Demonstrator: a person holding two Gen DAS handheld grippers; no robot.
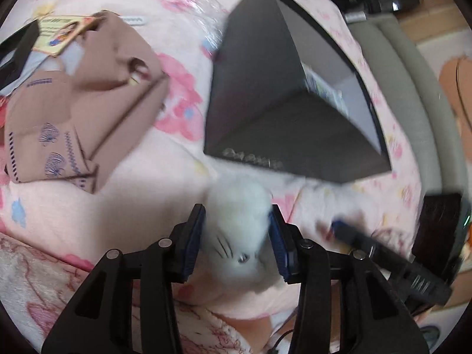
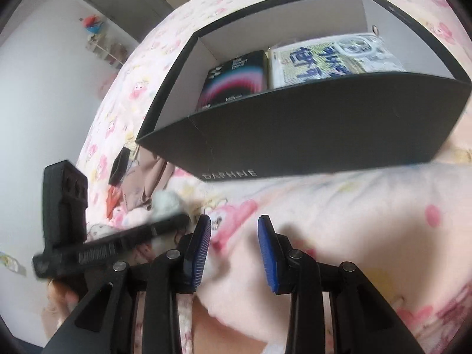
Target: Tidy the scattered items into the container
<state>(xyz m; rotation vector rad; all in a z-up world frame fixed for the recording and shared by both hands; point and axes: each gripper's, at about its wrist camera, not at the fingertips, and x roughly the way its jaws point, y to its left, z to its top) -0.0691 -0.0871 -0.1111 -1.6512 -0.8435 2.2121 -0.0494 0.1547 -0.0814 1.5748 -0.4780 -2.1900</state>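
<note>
A: What is your left gripper point(image 1: 237, 236) doing?
B: It pinches the white fluffy toy point(image 1: 239, 230); the black box point(image 1: 283, 135) sits at one o'clock.
A: And your right gripper point(image 2: 234, 246)?
B: Nearly closed, nothing between its fingers.

Both hand-held grippers tilted steeply downward, side by side.

Left hand-held gripper point(image 1: 237, 237): blue pads point(image 1: 194, 242) press both flanks of a white fluffy toy point(image 1: 239, 221), fingers partly closed. Right hand-held gripper point(image 2: 234, 247): nothing between its pads point(image 2: 267, 253), only a narrow gap showing; fingers close to fully shut. Fingertips of a hand point(image 2: 63, 298) show beneath the left unit.
</note>
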